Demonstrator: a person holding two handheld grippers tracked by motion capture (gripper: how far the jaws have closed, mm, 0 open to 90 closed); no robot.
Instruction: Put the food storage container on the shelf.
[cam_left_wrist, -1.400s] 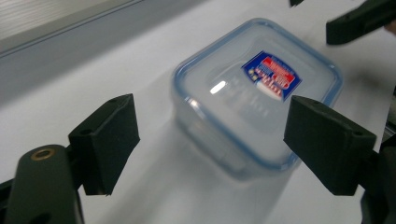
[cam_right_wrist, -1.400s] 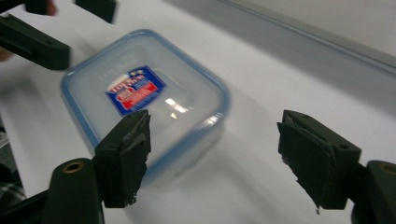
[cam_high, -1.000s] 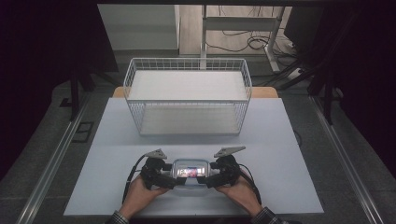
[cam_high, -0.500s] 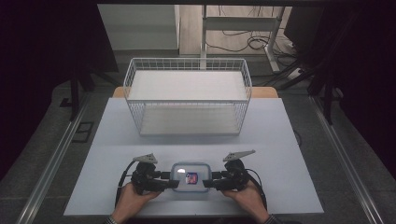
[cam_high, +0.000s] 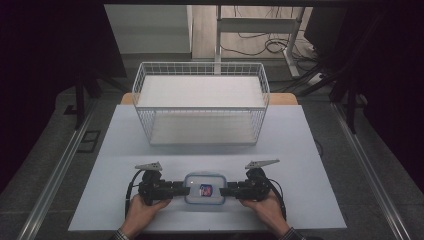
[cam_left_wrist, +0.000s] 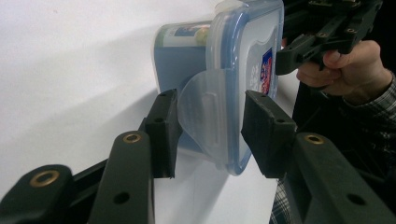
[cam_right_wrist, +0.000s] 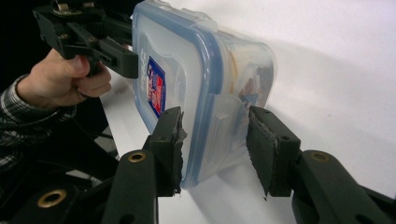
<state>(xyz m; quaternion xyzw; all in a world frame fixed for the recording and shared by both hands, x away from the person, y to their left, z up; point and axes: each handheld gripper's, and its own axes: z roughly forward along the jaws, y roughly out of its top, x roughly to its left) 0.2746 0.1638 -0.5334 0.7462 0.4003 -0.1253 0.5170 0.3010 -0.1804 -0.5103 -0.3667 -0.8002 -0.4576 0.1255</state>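
Two tools flank one clear plastic container (cam_high: 204, 189) near the front edge of the white worktop (cam_high: 310, 150), centre. Left tool (cam_high: 176, 189) points in from the left, right tool (cam_high: 231, 191) from the right, each held by a hand: left hand (cam_high: 142, 210), right hand (cam_high: 265, 207).

Container has a blue-rimmed snap lid with a red-and-blue sticker (cam_high: 205, 189). It sits flat on the worktop between both tool tips.

Left tool view: jaws apart at medium width, straddling the container's (cam_left_wrist: 219, 70) end latch flap (cam_left_wrist: 205, 109). One jaw pad sits beside the body, the other beside the lid; small gaps show on both sides, so not clamped. Right tool (cam_left_wrist: 322, 35) and its hand (cam_left_wrist: 348, 74) show at the far end.

Right tool view: jaws likewise parted around the near end of the container (cam_right_wrist: 201, 79) and its latch (cam_right_wrist: 229, 128). Lid-side pad is very close to the rim; contact is unclear. Other pad is apart. Left tool (cam_right_wrist: 93, 37) is at the opposite end.

White wire basket (cam_high: 200, 102) stands farther back on the worktop, well apart from the container.
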